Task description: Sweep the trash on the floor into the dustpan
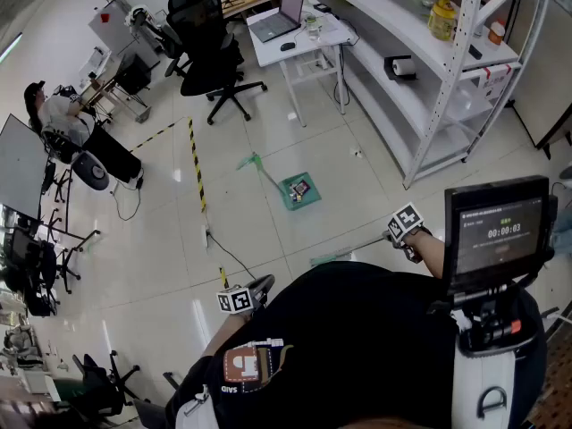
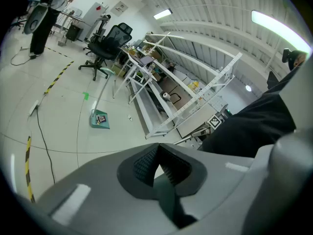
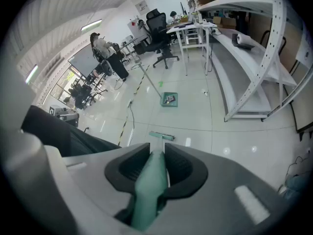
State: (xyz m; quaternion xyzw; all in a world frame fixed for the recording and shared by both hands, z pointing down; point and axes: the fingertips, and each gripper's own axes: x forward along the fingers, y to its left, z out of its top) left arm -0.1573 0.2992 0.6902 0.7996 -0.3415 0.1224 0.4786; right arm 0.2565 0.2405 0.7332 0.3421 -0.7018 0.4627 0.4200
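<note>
- Head view: the right gripper [image 1: 407,231] is held out over the floor. The broom [image 1: 332,258] runs from its jaws down to a green brush head on the tiles.
- Well beyond that brush head, farther from the jaws, the green dustpan [image 1: 290,197] sits flat on the floor. Its long handle slants away from the person.
- Inside the pan lies the trash [image 1: 300,187], a small dark packet with coloured bits.
- The left gripper [image 1: 250,293] is held close to the person's body. It is well apart from both broom and pan.
- The white shelving [image 1: 420,105] stands to the right of the pan.
- Left gripper view: the left gripper [image 2: 158,153] has its jaws pressed together at the tips, with nothing between them.
- Far ahead and to the left of the jaws the dustpan [image 2: 94,123] rests on the tiles, with the trash [image 2: 101,120] in its tray.
- Right gripper view: the right gripper [image 3: 157,153] has its jaws clamped on the broom [image 3: 149,185], whose green handle fills the gap between the pads.
- The brush head lies just past the jaw tips.
- Straight ahead and farther off sits the dustpan [image 3: 166,104], with the trash [image 3: 169,100] inside it.
</note>
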